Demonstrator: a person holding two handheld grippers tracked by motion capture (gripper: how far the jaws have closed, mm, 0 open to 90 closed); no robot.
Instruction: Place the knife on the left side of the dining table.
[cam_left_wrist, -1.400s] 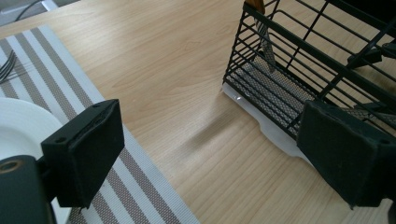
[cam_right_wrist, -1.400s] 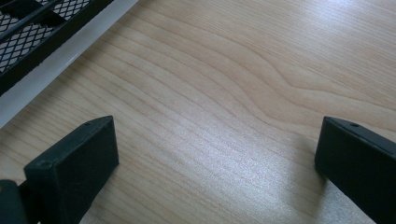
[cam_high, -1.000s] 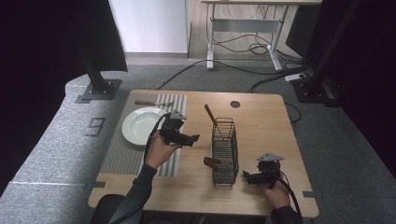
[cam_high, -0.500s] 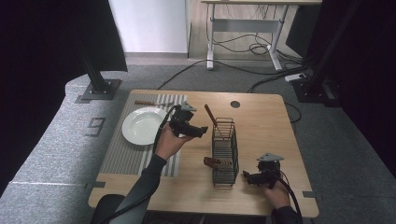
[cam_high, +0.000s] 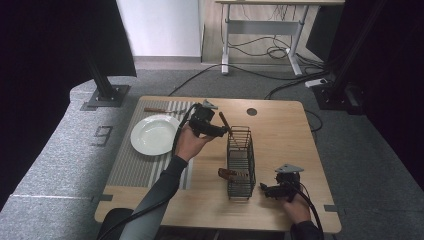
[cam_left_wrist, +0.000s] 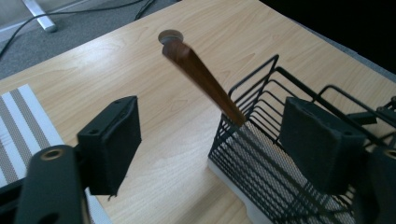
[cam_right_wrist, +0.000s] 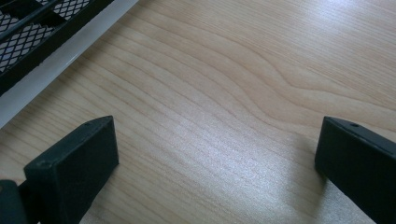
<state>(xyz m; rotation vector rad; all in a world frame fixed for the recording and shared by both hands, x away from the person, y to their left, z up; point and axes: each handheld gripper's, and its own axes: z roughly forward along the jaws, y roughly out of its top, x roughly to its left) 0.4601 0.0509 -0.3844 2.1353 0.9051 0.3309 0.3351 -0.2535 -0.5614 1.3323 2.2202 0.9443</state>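
A black wire basket (cam_high: 240, 162) stands on the wooden table (cam_high: 280, 130). From its far end a brown wooden handle (cam_high: 224, 122) rises at a slant. My left gripper (cam_high: 220, 132) hovers just left of that handle, pointing right. In the left gripper view the handle (cam_left_wrist: 201, 77) sits beyond the gap of my left gripper (cam_left_wrist: 217, 147). Its jaws have just been closing, but the pads (cam_left_wrist: 112, 144) touch nothing and it is open. My right gripper (cam_high: 264, 190) rests open on the table right of the basket, over bare wood (cam_right_wrist: 215, 154).
A white plate (cam_high: 154, 134) lies on a striped placemat (cam_high: 135, 167) at the left, with a wooden-handled utensil (cam_high: 157, 110) beyond it. A second brown piece (cam_high: 227, 173) pokes out of the basket's near left side. The basket's edge (cam_right_wrist: 42, 42) is close to my right gripper.
My left gripper has moved right and a little up, from beside the plate to the wooden handle at the basket's far end. The right hand has stayed still.
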